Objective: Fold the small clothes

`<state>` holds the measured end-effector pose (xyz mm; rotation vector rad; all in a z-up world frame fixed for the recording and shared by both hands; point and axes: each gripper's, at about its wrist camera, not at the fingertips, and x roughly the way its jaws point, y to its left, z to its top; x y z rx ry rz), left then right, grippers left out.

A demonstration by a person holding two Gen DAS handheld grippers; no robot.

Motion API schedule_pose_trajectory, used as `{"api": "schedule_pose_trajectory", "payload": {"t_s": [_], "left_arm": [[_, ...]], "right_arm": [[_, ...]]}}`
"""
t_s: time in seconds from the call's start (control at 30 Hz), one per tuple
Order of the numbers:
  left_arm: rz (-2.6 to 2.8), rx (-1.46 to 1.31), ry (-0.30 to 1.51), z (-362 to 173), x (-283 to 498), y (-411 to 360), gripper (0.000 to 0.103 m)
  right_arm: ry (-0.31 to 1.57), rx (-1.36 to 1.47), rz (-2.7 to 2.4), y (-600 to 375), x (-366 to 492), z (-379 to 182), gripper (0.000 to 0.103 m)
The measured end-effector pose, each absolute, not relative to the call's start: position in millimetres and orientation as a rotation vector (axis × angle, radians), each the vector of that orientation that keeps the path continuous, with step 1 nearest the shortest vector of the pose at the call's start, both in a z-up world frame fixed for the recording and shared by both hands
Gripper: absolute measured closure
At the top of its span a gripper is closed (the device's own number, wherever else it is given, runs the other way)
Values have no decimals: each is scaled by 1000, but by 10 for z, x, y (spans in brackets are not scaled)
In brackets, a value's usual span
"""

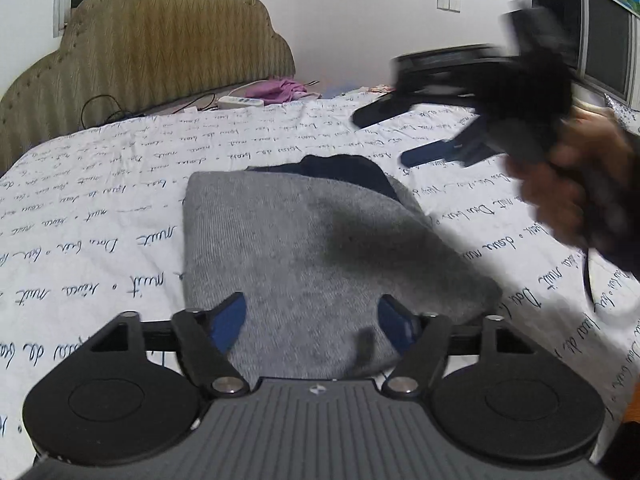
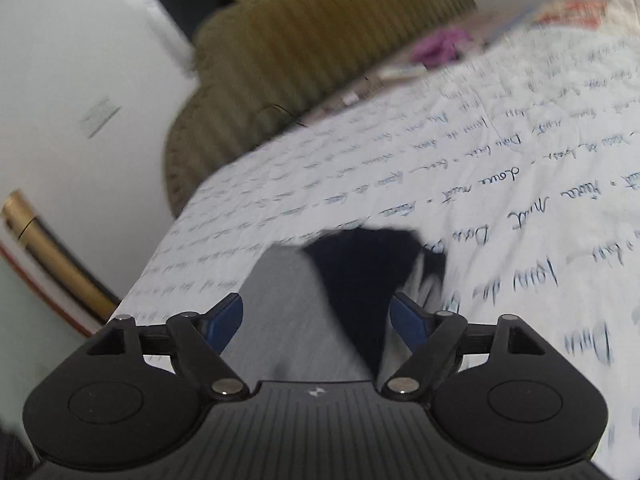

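Folded grey knitted garment (image 1: pixel 304 248) is seen at 12 o'clock under the spread left gripper (image 1: pixel 312 320), nearer than the spread right gripper (image 1: pixel 404 136).

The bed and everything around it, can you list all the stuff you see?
grey knitted garment: one, grey, folded on the bed's middle
dark navy cloth: one, navy, peeking from under the grey garment's far edge
white bedsheet with blue handwriting print: one, white, covering the bed
olive scalloped padded headboard: one, olive, behind the bed
purple crumpled cloth: one, purple, by the headboard
white power strip: one, white, beside the purple cloth
left claw: open, above the grey garment
right claw: open, blurred, in the air
hand: one, gripping the right claw
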<state>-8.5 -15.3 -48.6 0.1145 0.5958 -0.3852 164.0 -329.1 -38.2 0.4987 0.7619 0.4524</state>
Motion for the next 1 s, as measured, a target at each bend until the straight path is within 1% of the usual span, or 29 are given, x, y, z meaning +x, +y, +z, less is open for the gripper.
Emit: {"api": "schedule_pose_trajectory", "payload": {"t_s": [0.07,0.1,0.13,0.17,0.2,0.23,0.33,0.43,0.47,0.5,0.53,0.63,0.7,0.73,0.77,0.8,0.83,0.87,0.9,0.93,1.0], "left_arm": [[-373,115,628,-572,-18,-159,26],[-369,114,644,-632,1,-153,25],[-368,115,652,-681,3,-143,25],[-367,121,647,-707,-13,-141,25],[-367,129,638,-716,-36,-149,24],[-368,137,636,-721,-41,-161,24],[-374,124,639,-751,-34,-147,23],[-380,118,634,-785,-20,-139,21],[-378,118,635,-779,-21,-140,21],[-378,120,636,-770,-23,-138,21],[-377,119,638,-762,-19,-132,21],[-374,106,642,-736,-30,-121,21],[-370,110,641,-740,-32,-140,20],[-369,114,640,-745,-32,-152,19],[-369,118,640,-749,-27,-161,17],[-369,121,639,-756,-19,-167,17],[-367,126,638,-762,-19,-176,16],[-366,128,635,-770,-21,-179,16],[-366,127,633,-777,-24,-175,16],[-366,125,631,-781,-26,-171,16],[-367,125,631,-778,-26,-164,16]], "right_arm": [[794,491,409,-3272,1894,-476,25],[786,478,401,-3252,1975,-512,37],[803,467,391,-3212,2038,-575,43],[838,452,379,-3170,2106,-650,46],[867,425,370,-3118,2159,-731,56],[886,391,373,-3063,2180,-799,75],[873,368,383,-3112,2129,-865,80],[864,480,399,-3292,2152,-1019,81],[855,475,399,-3278,2120,-1002,81],[838,439,396,-3248,2059,-958,80],[819,402,377,-3213,2013,-883,76],[712,365,334,-3143,1713,-571,73],[634,348,390,-3039,1421,-415,73],[621,314,422,-2939,1305,-383,70],[627,278,446,-2825,1222,-401,67],[654,239,466,-2713,1173,-471,60],[694,200,474,-2617,1165,-582,56],[736,160,459,-2564,1177,-729,55],[722,140,457,-2570,1167,-858,55],[686,163,474,-2639,1137,-915,55],[719,243,461,-2771,1141,-870,56]]}}
